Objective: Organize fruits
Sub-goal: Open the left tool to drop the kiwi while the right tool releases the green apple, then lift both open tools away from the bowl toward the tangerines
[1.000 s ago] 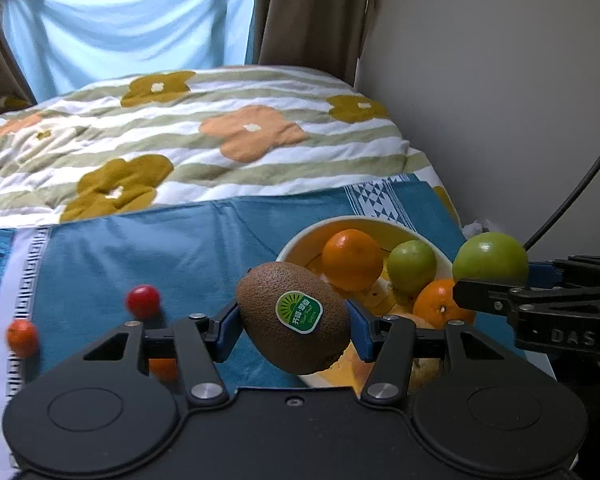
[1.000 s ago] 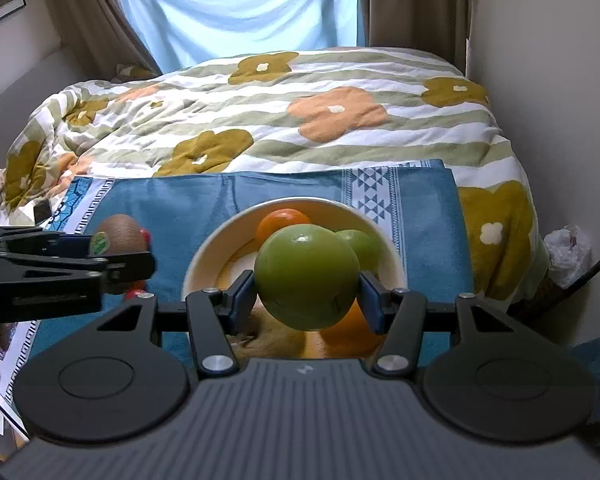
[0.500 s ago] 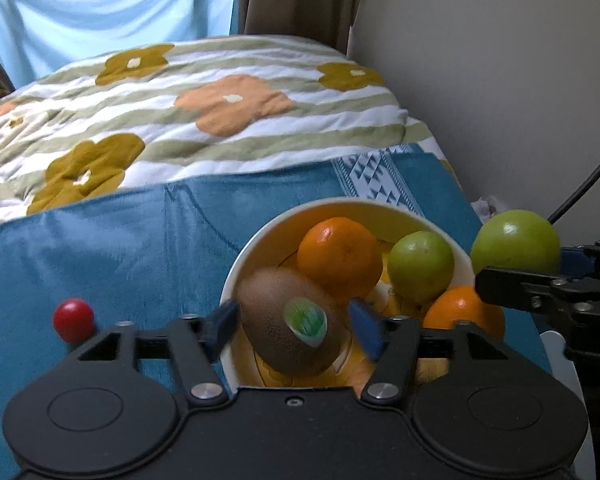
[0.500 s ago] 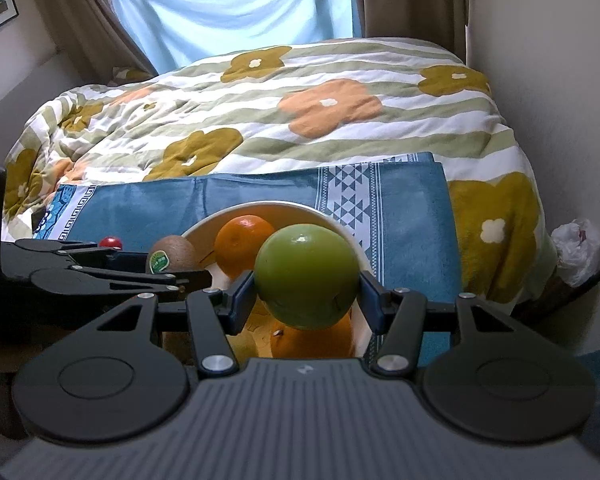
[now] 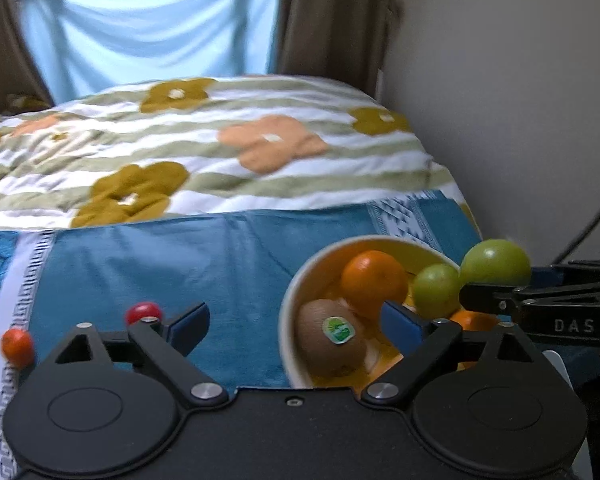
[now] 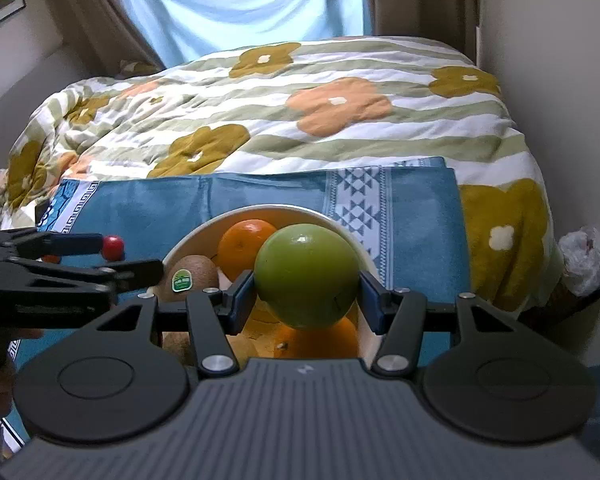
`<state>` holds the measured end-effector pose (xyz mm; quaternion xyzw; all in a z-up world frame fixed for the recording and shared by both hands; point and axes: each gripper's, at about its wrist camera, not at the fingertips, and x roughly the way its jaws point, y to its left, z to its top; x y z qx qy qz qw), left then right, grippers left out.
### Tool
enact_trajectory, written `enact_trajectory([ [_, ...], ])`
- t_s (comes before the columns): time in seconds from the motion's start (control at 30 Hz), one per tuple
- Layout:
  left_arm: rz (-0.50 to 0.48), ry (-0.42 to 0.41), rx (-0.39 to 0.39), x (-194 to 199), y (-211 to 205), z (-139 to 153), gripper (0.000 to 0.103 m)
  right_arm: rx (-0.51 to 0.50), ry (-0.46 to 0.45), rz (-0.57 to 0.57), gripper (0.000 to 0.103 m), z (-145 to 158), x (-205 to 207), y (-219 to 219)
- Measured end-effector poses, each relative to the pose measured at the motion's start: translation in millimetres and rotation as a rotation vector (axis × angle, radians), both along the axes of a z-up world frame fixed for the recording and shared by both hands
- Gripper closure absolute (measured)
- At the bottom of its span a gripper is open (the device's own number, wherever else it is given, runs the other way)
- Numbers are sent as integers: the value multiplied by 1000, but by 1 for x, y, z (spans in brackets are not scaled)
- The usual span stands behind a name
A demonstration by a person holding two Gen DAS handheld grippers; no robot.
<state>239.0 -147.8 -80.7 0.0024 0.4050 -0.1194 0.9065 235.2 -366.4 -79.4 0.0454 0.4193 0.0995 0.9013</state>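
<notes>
Fruits are the whole business here, and the large smooth green apple (image 6: pixel 307 276) is the one in play: the right gripper (image 6: pixel 307 292) pinches it between its blue pads, hanging just above the near side of the round cream bowl with a yellow inside (image 5: pixel 290 304).

The left gripper (image 5: pixel 296 322) has just been opening its jaws, and they now stand spread wide with nothing pressed between them. The brown fuzzy kiwi with a green sticker (image 5: pixel 332 338) lies loose in the bowl at its left side, and one blue pad reaches in over the bowl just beside it.

Also in the bowl are a round orange (image 5: pixel 374 280) toward the far side, a smaller green fruit (image 5: pixel 436 290) to its right and another orange fruit (image 6: pixel 320 340) directly under the held apple.

Left of the bowl, on the teal cloth (image 5: pixel 160 264), a small red tomato (image 5: pixel 142 312) and a small orange one (image 5: pixel 17 346) wait.

The risk, as I see it, is crowding. If the apple is let go onto the rounded pile it may roll off the fruit beneath and over the rim, which lies close to the cloth's right edge. The spread left jaws could also nudge the kiwi or catch the rim on leaving, and the two grippers sit near enough to knock together.
</notes>
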Motion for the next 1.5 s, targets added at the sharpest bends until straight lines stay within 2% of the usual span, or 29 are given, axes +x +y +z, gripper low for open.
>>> enact_trajectory([
  [0.23,62,-1,0,-14,21,6,7,-4,7,58,33,-6,8,24],
  [0.33,82,-2,-6,-20,26,7,4,-31,-6,86,33,-11,9,34],
  [0.67,99,-35,84,-32,29,8,2,-64,-29,130,32,-23,8,42],
  [0.7,102,-43,89,-35,28,9,2,-68,-45,138,30,-22,6,43],
  [0.73,106,-49,92,-37,29,10,2,-75,-66,145,19,-20,2,43],
  [0.77,110,-54,93,-39,29,11,2,-90,-81,141,1,-18,-1,43],
  [0.8,114,-57,91,-42,30,11,2,-109,-95,130,0,-17,-4,44],
  [0.93,122,-62,85,-51,32,13,2,-144,-104,101,0,-15,-13,41],
  [1.23,179,-108,92,-77,46,34,2,-87,-116,79,0,6,-29,36],
  [1.5,244,-148,102,-107,71,56,2,-64,-104,80,0,30,-45,49],
])
